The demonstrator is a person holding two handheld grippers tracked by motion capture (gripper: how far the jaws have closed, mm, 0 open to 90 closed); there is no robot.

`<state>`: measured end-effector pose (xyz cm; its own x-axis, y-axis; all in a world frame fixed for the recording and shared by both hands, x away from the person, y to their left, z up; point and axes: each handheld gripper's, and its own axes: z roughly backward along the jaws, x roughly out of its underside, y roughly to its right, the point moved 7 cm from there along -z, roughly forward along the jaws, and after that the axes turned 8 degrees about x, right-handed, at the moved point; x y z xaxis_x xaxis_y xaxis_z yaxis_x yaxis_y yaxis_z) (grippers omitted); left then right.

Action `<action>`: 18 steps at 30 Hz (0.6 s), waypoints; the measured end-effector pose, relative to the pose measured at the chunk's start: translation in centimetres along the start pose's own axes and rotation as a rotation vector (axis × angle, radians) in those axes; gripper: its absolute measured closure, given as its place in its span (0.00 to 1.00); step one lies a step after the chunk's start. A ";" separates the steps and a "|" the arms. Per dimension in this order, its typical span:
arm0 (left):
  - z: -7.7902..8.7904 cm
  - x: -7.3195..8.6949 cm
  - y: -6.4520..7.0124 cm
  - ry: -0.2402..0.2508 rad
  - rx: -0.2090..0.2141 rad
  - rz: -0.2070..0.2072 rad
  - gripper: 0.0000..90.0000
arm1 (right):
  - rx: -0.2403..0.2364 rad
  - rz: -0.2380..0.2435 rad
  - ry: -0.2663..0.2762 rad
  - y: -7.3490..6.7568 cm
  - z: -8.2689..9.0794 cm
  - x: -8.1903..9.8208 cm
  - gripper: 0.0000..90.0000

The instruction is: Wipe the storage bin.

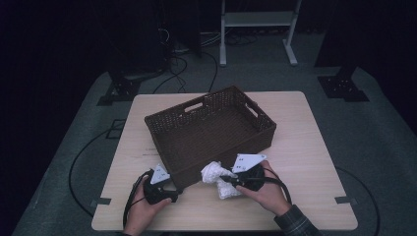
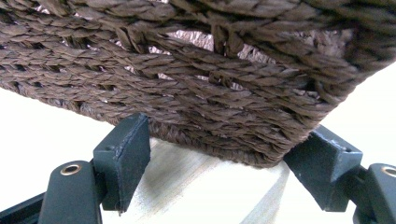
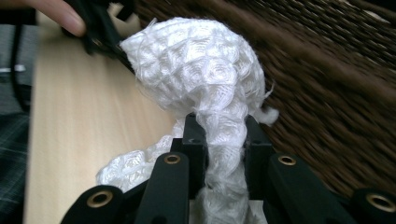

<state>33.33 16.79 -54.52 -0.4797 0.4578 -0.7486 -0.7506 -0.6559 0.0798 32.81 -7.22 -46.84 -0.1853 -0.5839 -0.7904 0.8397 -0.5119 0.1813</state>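
A dark brown wicker basket (image 1: 196,164) stands askew in the middle of the light wooden table (image 1: 305,162). My left gripper (image 1: 173,191) sits at the basket's near left corner. In the left gripper view its jaws (image 2: 224,158) stand wide on either side of the basket's lower corner (image 2: 210,79), and both pads touch the weave. My right gripper (image 1: 222,178) is shut on a white waffle-textured cloth (image 1: 214,173), just in front of the basket's near wall. In the right gripper view the cloth (image 3: 196,70) bulges above the closed jaws (image 3: 219,135) and trails down between them.
The basket has cut-out handles on its far side (image 1: 194,105) and right side. Bare tabletop lies to the right of the basket (image 1: 305,137) and along the near edge. Beyond the table are cables (image 1: 177,69), a white frame (image 1: 255,19) and dark stands on a grey floor.
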 end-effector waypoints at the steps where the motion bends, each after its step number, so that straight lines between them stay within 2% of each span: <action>1: 0.0 0.0 0.0 0.000 0.000 0.000 0.27 | 0.011 -0.003 -0.006 0.3 0.1 0.4 0.84; 8: 0.0 0.0 0.0 0.001 0.000 0.000 0.27 | 0.071 -0.078 -0.036 2.6 1.6 3.4 0.84; 10: 0.0 0.0 0.0 0.000 0.000 0.000 0.27 | 0.080 -0.083 -0.040 3.0 1.8 3.8 0.84; 12: 0.0 0.0 0.0 0.001 0.001 0.000 0.27 | 0.106 -0.117 -0.038 4.0 2.6 4.7 0.84; 18: 0.0 0.0 0.0 0.001 0.001 0.000 0.27 | 0.154 -0.169 -0.042 5.6 4.1 6.3 0.84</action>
<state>33.34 16.80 -54.51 -0.4791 0.4571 -0.7493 -0.7508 -0.6556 0.0802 34.27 -16.33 -48.39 -0.3407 -0.5053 -0.7929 0.7079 -0.6928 0.1374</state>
